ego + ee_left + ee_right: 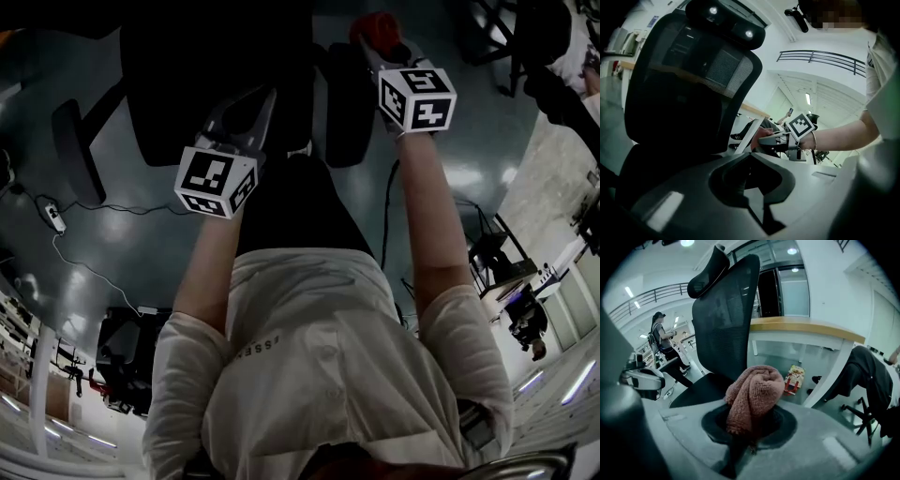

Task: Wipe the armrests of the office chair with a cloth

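The person's white shirt (pixel 319 375) fills the near edge of the head view, and both bare forearms reach out from it toward the office chair (pixel 202 80). The left gripper (pixel 255 117) hangs over the near edge of the chair's seat. Its own view shows its jaws pressed together with nothing between them.

The right gripper (pixel 382 54) reaches further out, on the chair's right-hand side as the person faces it. Its jaws pinch a bunched pink cloth (pixel 754 397), whose folded lump stands out past the tips.

Just left of that gripper lies the right-side armrest (pixel 345 103), a dark pad whose long axis runs straight away from the person. The cloth sits by the pad's far end, but I cannot tell whether it touches the pad. The left-side armrest (pixel 75 145) is across the seat on the chair's opposite flank, well apart from the cloth and closer to the empty left gripper.

The right hand looks the better placed to wipe. I judge the stroke should run along the pad's length, back toward the person.

Beyond the chair's mesh back (pixel 726 315) stands a desk (pixel 806 326), with a snack packet (pixel 794 378) on the floor.
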